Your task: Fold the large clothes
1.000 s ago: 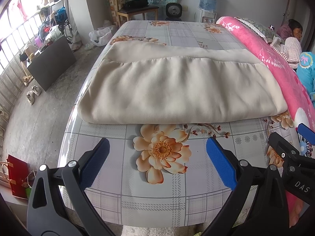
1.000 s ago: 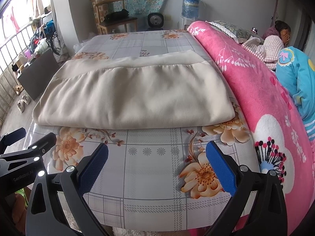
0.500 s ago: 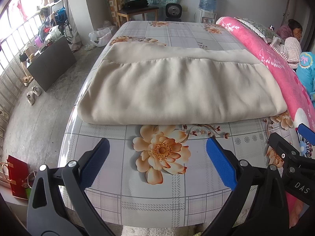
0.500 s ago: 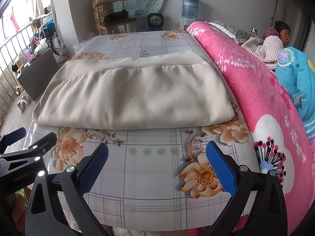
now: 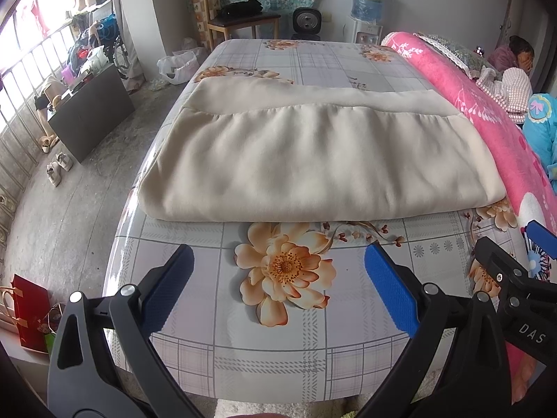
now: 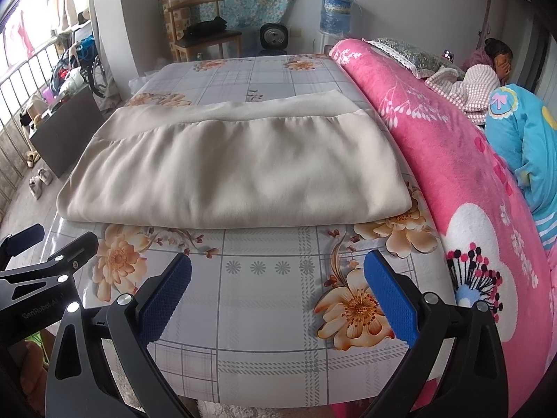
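Cream garment lies folded into a flat rectangle mid-table, toward 12 o'clock from both grippers; folding looks largely done, perhaps one more fold left. Table wears a glossy floral plaid cover; pink blanket along its 3 o'clock edge. Left gripper and right gripper both spread apart, empty, hovering near the table's front edge.

My left wrist camera looks forward between my left gripper fingers from the near edge of the table, facing down its length toward the chair at the far wall. My right wrist camera sits just beside it, nearer the pink blanket, facing the same way. Both views share the folded beige garment, lying near on the table.
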A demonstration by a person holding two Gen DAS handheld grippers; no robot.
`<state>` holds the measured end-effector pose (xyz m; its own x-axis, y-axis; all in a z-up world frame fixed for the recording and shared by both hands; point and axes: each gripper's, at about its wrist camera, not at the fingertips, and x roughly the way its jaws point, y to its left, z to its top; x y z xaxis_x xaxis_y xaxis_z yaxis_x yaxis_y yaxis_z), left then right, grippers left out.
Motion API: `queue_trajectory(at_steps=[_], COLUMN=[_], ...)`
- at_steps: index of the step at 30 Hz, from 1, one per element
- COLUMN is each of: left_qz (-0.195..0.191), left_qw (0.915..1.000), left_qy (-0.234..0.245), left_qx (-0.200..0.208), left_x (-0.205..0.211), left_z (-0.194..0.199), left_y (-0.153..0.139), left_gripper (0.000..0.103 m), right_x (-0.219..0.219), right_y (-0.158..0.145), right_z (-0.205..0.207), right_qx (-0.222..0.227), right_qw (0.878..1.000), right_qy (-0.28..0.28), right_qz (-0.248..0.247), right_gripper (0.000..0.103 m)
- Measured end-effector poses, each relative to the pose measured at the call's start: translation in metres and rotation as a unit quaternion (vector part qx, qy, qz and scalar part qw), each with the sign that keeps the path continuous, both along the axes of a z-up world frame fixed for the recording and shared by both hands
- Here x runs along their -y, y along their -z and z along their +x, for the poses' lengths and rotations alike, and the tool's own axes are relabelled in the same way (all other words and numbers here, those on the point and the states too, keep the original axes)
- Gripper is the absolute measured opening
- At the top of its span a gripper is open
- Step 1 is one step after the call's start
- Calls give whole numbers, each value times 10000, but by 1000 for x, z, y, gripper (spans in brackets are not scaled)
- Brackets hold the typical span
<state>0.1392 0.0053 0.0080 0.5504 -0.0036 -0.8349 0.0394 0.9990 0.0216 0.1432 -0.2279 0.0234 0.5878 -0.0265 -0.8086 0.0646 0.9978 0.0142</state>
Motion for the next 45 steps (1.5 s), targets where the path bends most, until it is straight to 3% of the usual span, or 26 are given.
queue_trajectory(at_steps=[45], left_qz=[-66], left_qw=[9999], left_qy=[-97], left_qx=[-38], left_x=[-6], left_z=[2], left_y=[0], left_gripper=[95], right_x=[-2], right_y=[4], right_z=[3], right_qx=[-69], right_qw=[10000], right_qy=[-1], right_qz=[-49], right_gripper=[97])
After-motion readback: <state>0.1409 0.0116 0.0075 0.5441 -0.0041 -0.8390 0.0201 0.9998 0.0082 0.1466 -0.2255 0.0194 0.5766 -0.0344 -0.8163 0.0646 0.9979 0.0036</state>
